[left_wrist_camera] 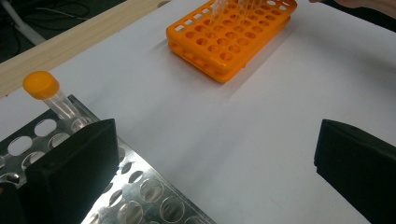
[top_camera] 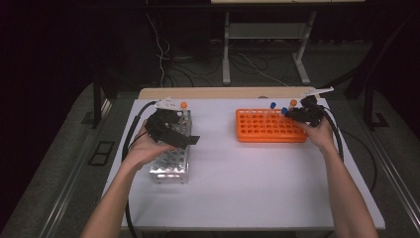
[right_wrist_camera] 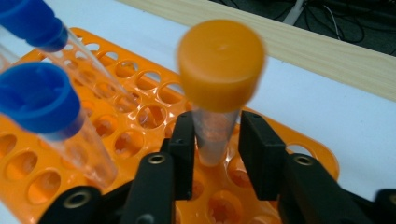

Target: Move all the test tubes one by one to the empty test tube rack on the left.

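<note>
1. High view: nearest the person, the white table (top_camera: 247,188) lies bare from its front edge up to the orange rack (top_camera: 267,126), leaving wide free room there.
2. Left of the orange rack, across a bare strip, stands the metal rack (top_camera: 173,153) close to the table's left edge. The left gripper (top_camera: 171,130) hovers over it, jaws spread wide and grasping nothing.
3. Left gripper view: one orange-capped tube (left_wrist_camera: 49,95) stands tilted in a far-corner hole of the metal rack, just past the near jaw and apart from it. Open white surface runs between that rack and the orange rack.
4. At the orange rack's right end, near its far corner, the right gripper (top_camera: 297,113) sits over the holes.
5. Right gripper view: the jaws flank a second orange-capped tube (right_wrist_camera: 217,93), which stands upright with its tip in a hole of the orange rack. The jaws sit just beside its clear wall, a thin gap showing on each side, so the grip looks released.
6. Two blue-capped tubes (right_wrist_camera: 42,102) lean in holes just beside it.
7. Beyond the orange rack, the table's wooden far edge (top_camera: 223,92) runs close behind.
</note>
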`<state>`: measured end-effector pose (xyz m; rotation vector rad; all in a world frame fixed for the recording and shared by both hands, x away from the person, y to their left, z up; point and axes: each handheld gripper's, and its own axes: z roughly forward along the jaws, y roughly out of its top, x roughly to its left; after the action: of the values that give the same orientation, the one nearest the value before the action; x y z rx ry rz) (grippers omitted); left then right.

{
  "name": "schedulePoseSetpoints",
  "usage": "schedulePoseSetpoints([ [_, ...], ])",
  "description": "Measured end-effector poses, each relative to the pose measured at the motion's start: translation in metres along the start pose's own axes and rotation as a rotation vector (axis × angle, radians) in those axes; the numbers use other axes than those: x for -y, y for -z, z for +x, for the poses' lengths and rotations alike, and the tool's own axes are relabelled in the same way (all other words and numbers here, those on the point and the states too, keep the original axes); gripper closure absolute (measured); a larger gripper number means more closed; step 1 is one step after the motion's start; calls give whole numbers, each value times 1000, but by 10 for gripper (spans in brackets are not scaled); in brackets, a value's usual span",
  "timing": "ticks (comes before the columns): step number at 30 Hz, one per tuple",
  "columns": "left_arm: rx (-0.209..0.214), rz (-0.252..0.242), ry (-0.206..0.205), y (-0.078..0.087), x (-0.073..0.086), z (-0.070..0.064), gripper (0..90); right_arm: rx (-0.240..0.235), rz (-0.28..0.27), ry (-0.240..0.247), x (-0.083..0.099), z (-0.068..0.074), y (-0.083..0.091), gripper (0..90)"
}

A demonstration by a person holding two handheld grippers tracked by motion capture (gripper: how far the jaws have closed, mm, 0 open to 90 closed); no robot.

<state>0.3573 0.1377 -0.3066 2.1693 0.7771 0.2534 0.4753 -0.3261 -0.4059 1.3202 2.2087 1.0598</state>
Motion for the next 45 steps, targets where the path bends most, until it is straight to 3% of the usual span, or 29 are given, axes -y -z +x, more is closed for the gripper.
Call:
schedulePoseSetpoints([
  [3, 1, 1, -3, -1, 0, 0, 0, 1, -12, -4, -1, 2, -3, 728],
  [8, 7, 6, -6, -1, 0, -1, 0, 24, -10, 13, -4, 6, -3, 733],
  [11, 9, 9, -7, -3, 0, -1, 0, 14, -15, 5, -6, 4, 3, 735],
  [22, 18, 19, -24, -7, -4, -5, 0, 21, -16, 13, -18, 6, 39, 736],
  [29, 24, 24, -37, -8, -8, -8, 0, -21, -2, 6, -18, 9, 64, 737],
  [40, 51, 30, -76, -9, -18, -17, 0, -101, 76, 77, -16, 42, 92, 737],
  [45, 62, 38, -95, -10, -22, -20, 0, -143, 85, 120, -16, 60, 101, 736],
])
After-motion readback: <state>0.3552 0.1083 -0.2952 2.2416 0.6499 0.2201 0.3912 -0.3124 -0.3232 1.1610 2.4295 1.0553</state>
